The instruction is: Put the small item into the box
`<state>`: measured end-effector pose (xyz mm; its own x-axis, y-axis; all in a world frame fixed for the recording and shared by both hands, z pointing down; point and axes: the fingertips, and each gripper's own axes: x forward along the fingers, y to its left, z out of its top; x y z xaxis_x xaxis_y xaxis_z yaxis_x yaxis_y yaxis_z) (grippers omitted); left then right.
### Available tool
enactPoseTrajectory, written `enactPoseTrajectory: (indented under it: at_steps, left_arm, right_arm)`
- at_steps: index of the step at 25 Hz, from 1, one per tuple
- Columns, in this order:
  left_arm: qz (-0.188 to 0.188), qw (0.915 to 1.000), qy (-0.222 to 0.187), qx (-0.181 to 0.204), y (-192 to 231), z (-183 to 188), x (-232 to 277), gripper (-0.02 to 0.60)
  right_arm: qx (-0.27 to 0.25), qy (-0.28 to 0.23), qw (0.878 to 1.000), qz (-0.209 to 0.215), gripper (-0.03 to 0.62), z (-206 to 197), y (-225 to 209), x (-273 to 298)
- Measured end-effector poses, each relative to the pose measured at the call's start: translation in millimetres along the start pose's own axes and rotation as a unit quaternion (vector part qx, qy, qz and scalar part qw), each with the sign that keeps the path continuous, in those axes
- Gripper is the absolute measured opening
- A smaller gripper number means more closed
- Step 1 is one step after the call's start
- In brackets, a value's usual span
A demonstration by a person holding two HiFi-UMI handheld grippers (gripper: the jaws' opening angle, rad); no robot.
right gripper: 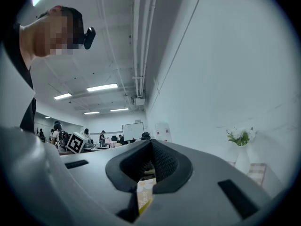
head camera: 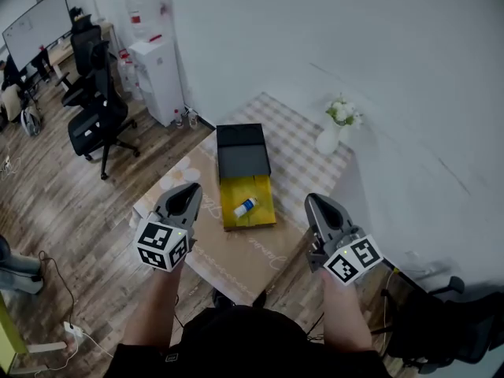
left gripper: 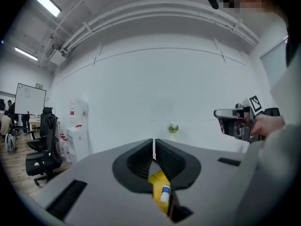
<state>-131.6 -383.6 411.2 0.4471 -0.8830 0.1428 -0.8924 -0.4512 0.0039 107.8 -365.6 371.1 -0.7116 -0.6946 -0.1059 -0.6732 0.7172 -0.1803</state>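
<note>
An open box stands on the table: a yellow tray (head camera: 264,190) with its black lid (head camera: 242,150) lying just beyond it. A small white bottle with a blue cap (head camera: 245,206) lies inside the yellow tray. My left gripper (head camera: 187,195) hovers to the left of the tray, shut and empty. My right gripper (head camera: 319,205) hovers to its right, also shut with nothing in it. In the left gripper view the yellow tray (left gripper: 158,179) and the bottle (left gripper: 164,193) show below the closed jaws, and the right gripper (left gripper: 230,121) is off to the right.
A white vase of flowers (head camera: 335,128) stands at the table's far right corner on a checked cloth (head camera: 295,152). A water dispenser (head camera: 157,77) and office chairs (head camera: 94,116) are on the wooden floor to the left. A white wall lies behind the table.
</note>
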Motion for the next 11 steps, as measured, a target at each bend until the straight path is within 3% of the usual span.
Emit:
enactPoseTrajectory:
  at_steps: [11]
  left_arm:
    - [-0.007,1.0000,0.000,0.005,-10.3,3.2,3.1,0.026]
  right_arm:
    - [-0.009,0.008,1.000,-0.001,0.035,-5.2,-2.7,1.9]
